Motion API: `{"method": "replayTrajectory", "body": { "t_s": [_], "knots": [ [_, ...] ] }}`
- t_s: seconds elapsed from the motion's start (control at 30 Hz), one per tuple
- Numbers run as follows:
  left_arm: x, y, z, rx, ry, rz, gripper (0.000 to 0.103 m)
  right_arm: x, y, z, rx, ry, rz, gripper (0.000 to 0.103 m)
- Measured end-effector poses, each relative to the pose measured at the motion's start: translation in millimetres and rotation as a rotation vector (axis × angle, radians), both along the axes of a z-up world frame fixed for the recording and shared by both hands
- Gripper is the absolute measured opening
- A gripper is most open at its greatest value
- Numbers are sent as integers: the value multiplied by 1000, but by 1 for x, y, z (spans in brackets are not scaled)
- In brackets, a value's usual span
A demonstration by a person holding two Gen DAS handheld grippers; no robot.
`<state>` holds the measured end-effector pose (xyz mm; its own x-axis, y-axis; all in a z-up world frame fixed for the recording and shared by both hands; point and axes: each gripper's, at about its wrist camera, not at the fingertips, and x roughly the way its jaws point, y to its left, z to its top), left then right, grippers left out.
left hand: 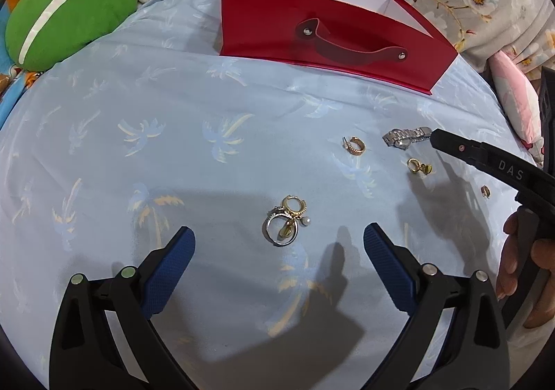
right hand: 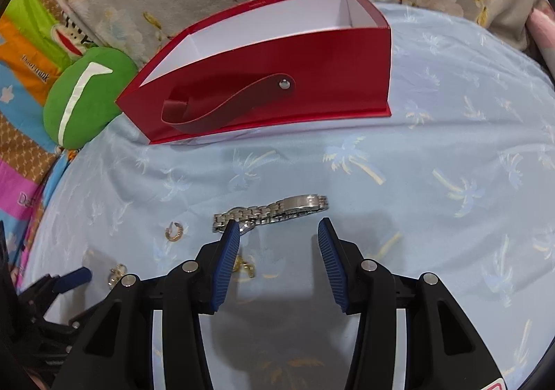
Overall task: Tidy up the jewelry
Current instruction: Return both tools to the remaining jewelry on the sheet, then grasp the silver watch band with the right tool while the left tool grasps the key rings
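Both claws stand open and empty; the right claw (right hand: 279,228) hovers at the silver watch (right hand: 274,210) mid-frame on the bed, the left claw (left hand: 279,239) below the tangled rings (left hand: 286,220); next, I judge, closing on the watch for the red box (right hand: 312,78) above.

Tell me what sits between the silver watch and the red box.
Nothing: in the right wrist view only bare blue cloth separates the silver watch from the red box.
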<state>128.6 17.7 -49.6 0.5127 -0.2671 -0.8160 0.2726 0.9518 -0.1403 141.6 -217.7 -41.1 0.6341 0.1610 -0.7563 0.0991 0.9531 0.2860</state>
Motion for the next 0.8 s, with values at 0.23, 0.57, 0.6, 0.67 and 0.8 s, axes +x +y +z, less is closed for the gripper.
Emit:
{"method": "replayTrajectory", "body": {
  "t_s": [0.23, 0.57, 0.6, 0.67, 0.8],
  "knots": [
    [1, 3, -1, -21, 14, 9, 95, 12, 7, -11, 67, 46, -14, 47],
    [3, 3, -2, -31, 16, 9, 95, 46, 5, -12, 66, 53, -76, 48],
    [3, 2, -1, -31, 16, 6, 95, 50, 8, -12, 44, 50, -75, 48],
    [4, 2, -2, -31, 17, 5, 95, 57, 15, -12, -14, 47, -67, 49],
    [5, 1, -2, -33, 17, 1, 95, 66, 28, -12, -145, 41, -52, 33]
  ]
}}
